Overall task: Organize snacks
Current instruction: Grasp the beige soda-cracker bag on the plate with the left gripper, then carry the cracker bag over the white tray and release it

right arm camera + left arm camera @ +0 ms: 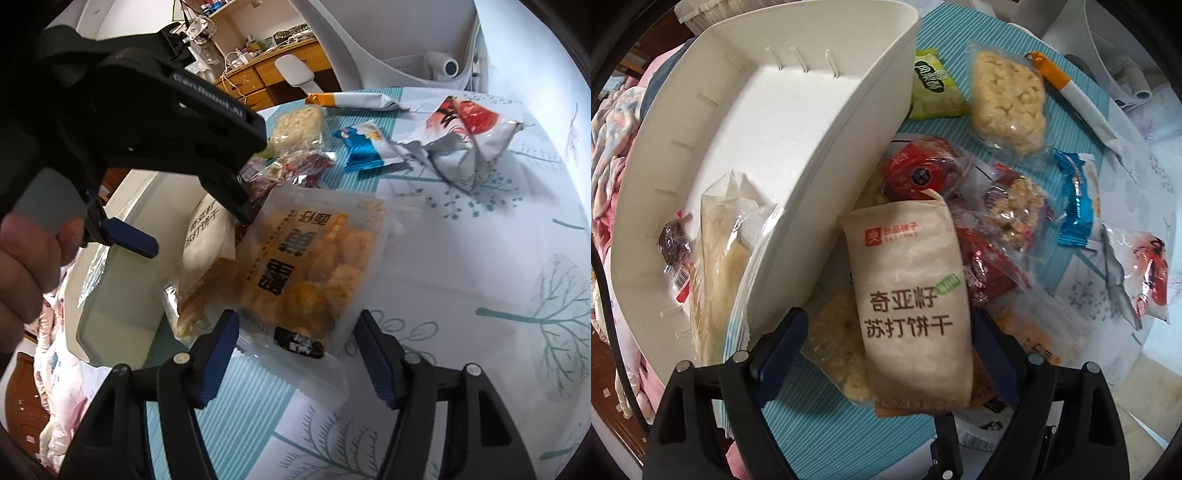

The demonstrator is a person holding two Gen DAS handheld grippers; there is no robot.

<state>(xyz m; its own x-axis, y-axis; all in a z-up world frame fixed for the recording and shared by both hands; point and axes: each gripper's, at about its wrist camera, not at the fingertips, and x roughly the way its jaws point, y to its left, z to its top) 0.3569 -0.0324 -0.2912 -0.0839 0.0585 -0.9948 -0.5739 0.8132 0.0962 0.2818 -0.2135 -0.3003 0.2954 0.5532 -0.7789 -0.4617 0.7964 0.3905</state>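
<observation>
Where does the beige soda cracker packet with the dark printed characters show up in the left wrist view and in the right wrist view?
Left wrist view: the beige cracker packet lies bottom centre, between the open fingers of the left gripper.
Right wrist view: the same packet sits left of centre, partly hidden under the left gripper.
Shared landmark: the white bin lies to the packet's left in both views.

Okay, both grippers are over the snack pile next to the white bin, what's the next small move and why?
Probably close the left gripper on the beige soda-cracker packet. Its open blue fingers already flank that packet, which lies on top of the pile beside the white plastic bin. The right gripper is open too, around the clear packet of orange snacks.
</observation>
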